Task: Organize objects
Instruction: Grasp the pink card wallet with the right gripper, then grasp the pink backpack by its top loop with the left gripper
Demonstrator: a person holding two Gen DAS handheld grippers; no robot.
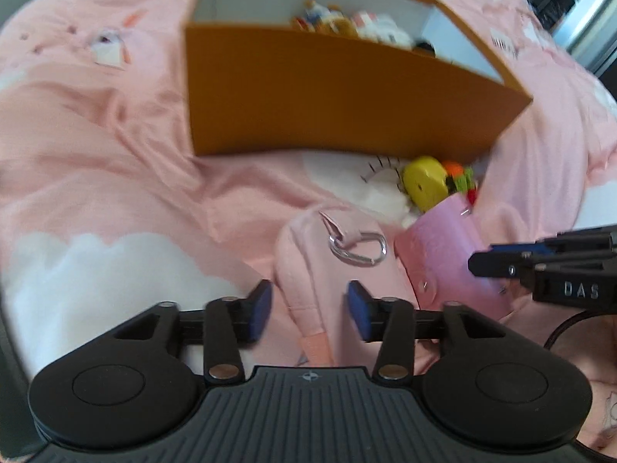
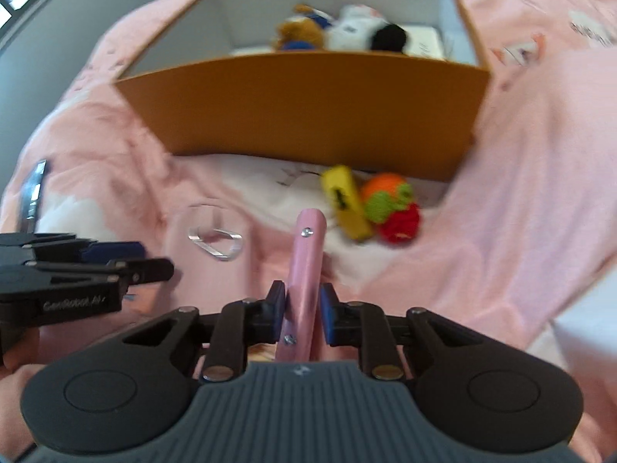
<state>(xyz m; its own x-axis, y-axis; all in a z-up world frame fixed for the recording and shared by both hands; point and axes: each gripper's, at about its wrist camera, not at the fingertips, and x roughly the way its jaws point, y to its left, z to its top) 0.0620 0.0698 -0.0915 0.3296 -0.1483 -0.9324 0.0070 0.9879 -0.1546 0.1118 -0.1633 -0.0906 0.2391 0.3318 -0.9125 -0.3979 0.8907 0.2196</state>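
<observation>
An orange box [image 1: 327, 92] with white inner walls stands on the pink bedspread and holds several plush toys [image 1: 362, 25]; it also shows in the right wrist view [image 2: 308, 104]. My right gripper [image 2: 300, 314] is shut on a flat pink case [image 2: 304, 270], seen from the side in the left wrist view [image 1: 451, 254]. My left gripper [image 1: 310, 306] is open around a pink pouch [image 1: 327, 266] with a silver carabiner [image 1: 358, 249]. A yellow tape measure [image 2: 345, 202] and a knitted orange, green and red toy [image 2: 393, 208] lie in front of the box.
The pink bedspread [image 1: 96, 135] is rumpled with folds, rising at the right [image 2: 540, 193]. The right gripper's side [image 1: 540, 266] sits at the right edge of the left wrist view. A window and dark furniture show at the far corners.
</observation>
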